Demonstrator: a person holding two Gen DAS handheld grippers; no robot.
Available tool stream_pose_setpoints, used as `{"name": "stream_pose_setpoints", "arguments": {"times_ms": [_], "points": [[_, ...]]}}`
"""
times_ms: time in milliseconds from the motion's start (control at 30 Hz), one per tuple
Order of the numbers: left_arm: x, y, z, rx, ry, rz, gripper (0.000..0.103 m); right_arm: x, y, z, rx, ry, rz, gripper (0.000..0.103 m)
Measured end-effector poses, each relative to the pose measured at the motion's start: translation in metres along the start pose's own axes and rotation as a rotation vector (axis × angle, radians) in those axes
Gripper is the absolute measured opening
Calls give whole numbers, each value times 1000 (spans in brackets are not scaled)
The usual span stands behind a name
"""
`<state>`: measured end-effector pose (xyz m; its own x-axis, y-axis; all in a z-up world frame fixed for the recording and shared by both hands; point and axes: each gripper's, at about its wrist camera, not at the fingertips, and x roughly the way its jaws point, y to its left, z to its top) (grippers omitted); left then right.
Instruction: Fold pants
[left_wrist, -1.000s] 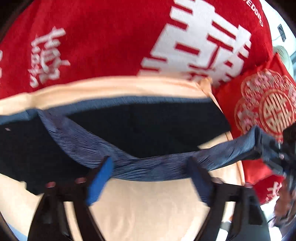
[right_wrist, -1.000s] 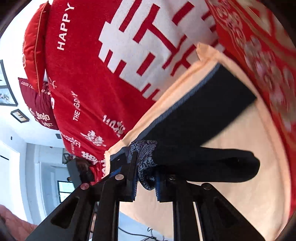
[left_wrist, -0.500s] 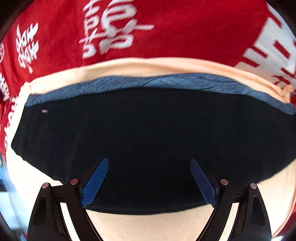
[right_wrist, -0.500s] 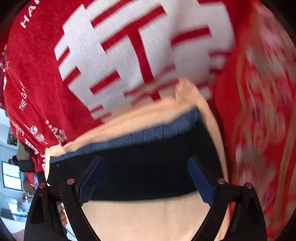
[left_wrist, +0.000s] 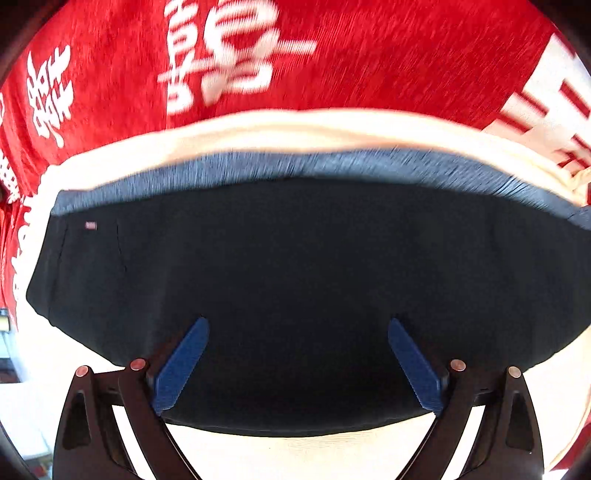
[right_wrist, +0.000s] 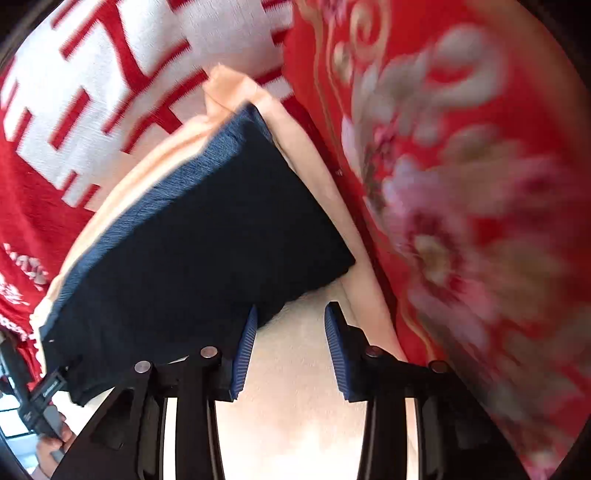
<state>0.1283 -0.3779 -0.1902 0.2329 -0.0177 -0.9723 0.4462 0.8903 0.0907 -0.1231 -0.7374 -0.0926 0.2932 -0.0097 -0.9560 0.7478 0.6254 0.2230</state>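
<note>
The dark navy pants (left_wrist: 295, 266) lie folded flat on a peach cloth (left_wrist: 280, 129), with a lighter blue band (left_wrist: 295, 164) along the far edge. My left gripper (left_wrist: 297, 325) is open over the pants' near half, holding nothing. In the right wrist view the pants (right_wrist: 199, 236) lie to the left, and my right gripper (right_wrist: 290, 314) is open and empty over the peach cloth (right_wrist: 295, 387), just off the pants' near right corner.
A red blanket with white characters (left_wrist: 332, 55) lies beyond the cloth. A red floral quilt (right_wrist: 461, 184) rises at the right. The other hand-held gripper (right_wrist: 33, 398) shows at the lower left of the right wrist view.
Both grippers let go of the pants, which dropped into a flat fold. My left gripper stayed above it. My right gripper narrowed its opening and swung to the right corner.
</note>
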Motion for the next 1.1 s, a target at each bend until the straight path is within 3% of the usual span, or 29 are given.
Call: {"name": "stream_pose_setpoints", "arguments": {"times_ms": [100, 233, 300, 367, 433, 467, 600, 733, 900, 1100], "points": [[-10, -13, 22, 46, -64, -18, 98, -5, 36, 15, -170, -55, 63, 42], [13, -40, 59, 64, -71, -16, 98, 42, 71, 60, -247, -35, 92, 42], [35, -49, 73, 37, -40, 15, 98, 74, 76, 77, -265, 9, 61, 41], [49, -45, 80, -16, -32, -4, 101, 81, 80, 87, -302, -21, 28, 33], [54, -32, 85, -51, -31, -35, 103, 77, 80, 95, -339, -74, -97, 30], [54, -26, 86, -46, -33, -38, 103, 75, 74, 100, -320, -92, -155, 32], [43, 7, 86, -31, -10, 28, 103, 61, 54, 107, -159, -37, -26, 34], [21, 55, 73, -44, -9, 66, 103, 43, 74, 68, -131, 63, 225, 44], [17, 132, 51, -73, 23, 115, 103, 67, 148, -26, -111, 289, 533, 47], [41, 204, 1, -46, 38, 169, 103, 114, 249, -158, -76, 433, 730, 47]]}}
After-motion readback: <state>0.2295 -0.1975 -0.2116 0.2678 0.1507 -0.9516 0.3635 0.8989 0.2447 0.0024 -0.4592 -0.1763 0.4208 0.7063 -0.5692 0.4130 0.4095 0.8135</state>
